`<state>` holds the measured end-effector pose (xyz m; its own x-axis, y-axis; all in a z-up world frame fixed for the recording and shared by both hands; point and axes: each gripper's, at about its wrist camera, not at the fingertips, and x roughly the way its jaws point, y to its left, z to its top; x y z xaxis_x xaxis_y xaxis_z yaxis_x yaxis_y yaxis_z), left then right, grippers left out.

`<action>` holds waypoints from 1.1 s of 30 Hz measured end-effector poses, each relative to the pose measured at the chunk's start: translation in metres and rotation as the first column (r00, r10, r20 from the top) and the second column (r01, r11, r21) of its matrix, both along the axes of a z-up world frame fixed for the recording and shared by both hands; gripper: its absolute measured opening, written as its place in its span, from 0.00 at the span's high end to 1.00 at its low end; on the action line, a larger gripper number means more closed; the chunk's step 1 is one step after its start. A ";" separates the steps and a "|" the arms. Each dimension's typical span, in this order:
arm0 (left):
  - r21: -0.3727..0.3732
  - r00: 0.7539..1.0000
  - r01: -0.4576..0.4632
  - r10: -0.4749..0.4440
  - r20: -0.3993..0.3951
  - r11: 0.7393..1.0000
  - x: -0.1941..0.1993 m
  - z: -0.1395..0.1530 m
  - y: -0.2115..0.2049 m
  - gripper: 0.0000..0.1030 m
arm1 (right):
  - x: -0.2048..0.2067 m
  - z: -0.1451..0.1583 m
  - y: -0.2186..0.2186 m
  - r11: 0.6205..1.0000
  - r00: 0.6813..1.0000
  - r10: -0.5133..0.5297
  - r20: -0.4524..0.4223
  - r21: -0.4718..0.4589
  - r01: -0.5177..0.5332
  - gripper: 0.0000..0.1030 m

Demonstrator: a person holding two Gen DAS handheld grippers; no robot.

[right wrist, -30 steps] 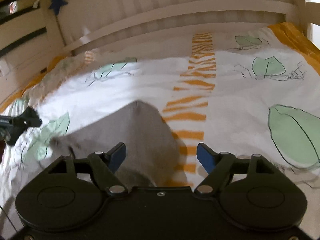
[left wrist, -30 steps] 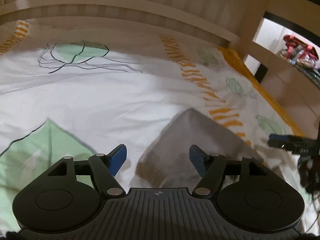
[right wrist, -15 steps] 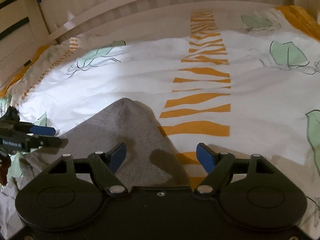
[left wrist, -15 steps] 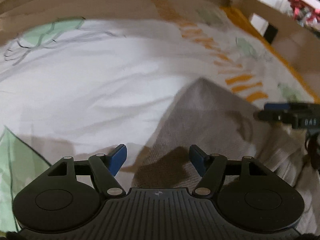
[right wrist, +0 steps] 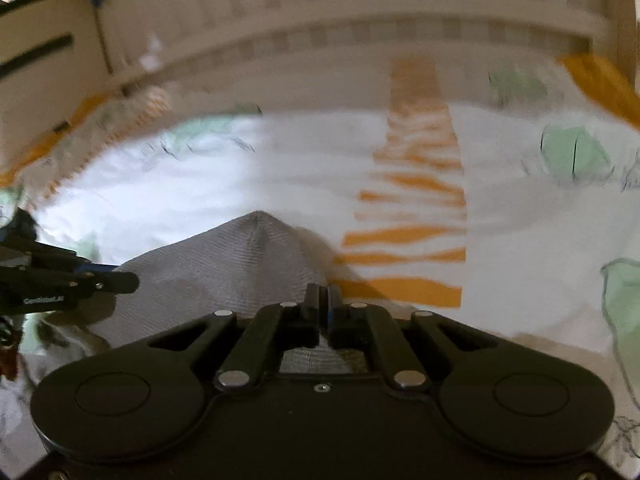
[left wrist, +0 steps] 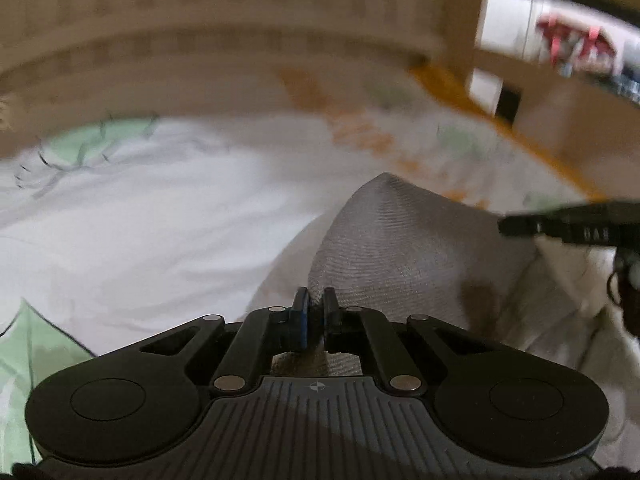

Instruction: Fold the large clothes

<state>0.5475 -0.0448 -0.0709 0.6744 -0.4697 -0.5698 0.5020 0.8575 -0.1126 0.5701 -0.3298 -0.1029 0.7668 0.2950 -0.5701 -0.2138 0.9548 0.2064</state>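
A grey knitted garment (left wrist: 404, 248) lies on a bed, with a pointed corner toward the headboard. It also shows in the right wrist view (right wrist: 232, 268). My left gripper (left wrist: 315, 300) is shut on the garment's left edge. My right gripper (right wrist: 323, 296) is shut on the garment's right edge. Each gripper shows from the side in the other's view: the right one (left wrist: 568, 228) at the far right, the left one (right wrist: 68, 280) at the far left. Both views are blurred by motion.
The bed sheet (right wrist: 312, 168) is white with green leaves and an orange striped band (right wrist: 416, 196). A slatted wooden headboard (right wrist: 360, 36) runs along the far side. A doorway (left wrist: 508, 44) with red items beyond is at the upper right of the left wrist view.
Both grippers were open over the garment and have shut on its edges. Both views have shifted and blurred as the grippers move.
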 end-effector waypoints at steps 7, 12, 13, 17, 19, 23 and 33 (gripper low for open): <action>-0.070 0.976 0.091 -0.075 0.204 0.993 -0.097 0.021 0.045 0.95 | -0.093 0.035 -0.002 0.994 0.972 0.108 0.206 -0.046 -0.101 0.92; 0.005 0.965 0.196 -0.193 0.175 0.981 -0.161 0.013 0.063 0.95 | -0.161 0.036 0.005 0.976 0.954 0.209 0.216 -0.099 -0.192 0.92; 0.017 0.966 0.206 -0.206 0.154 0.978 -0.169 0.011 0.064 0.95 | -0.172 0.033 0.008 0.970 0.951 0.233 0.203 -0.123 -0.211 0.92; -0.011 0.982 0.185 -0.185 0.036 0.983 -0.195 0.004 0.068 0.93 | -0.200 0.016 0.020 0.956 0.956 0.277 0.093 -0.130 -0.264 0.91; -0.043 0.987 0.157 -0.159 -0.035 0.987 -0.198 0.000 0.067 0.93 | -0.205 0.016 0.021 0.964 0.964 0.253 0.076 -0.107 -0.245 0.89; -0.030 0.985 0.140 -0.142 -0.102 0.990 -0.199 -0.004 0.056 0.91 | -0.184 0.029 0.007 0.990 0.989 0.135 0.063 0.026 -0.137 0.39; -0.115 0.974 0.123 -0.142 -0.174 0.986 -0.183 -0.015 0.035 0.66 | -0.090 0.004 -0.032 0.955 0.978 -0.047 -0.203 0.278 0.104 0.36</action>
<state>0.3650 -0.0098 -0.0855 0.4918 -0.6106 -0.6208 0.5737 0.7635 -0.2964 0.4800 -0.3615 -0.0993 0.6775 0.4122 -0.6092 -0.0724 0.8616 0.5025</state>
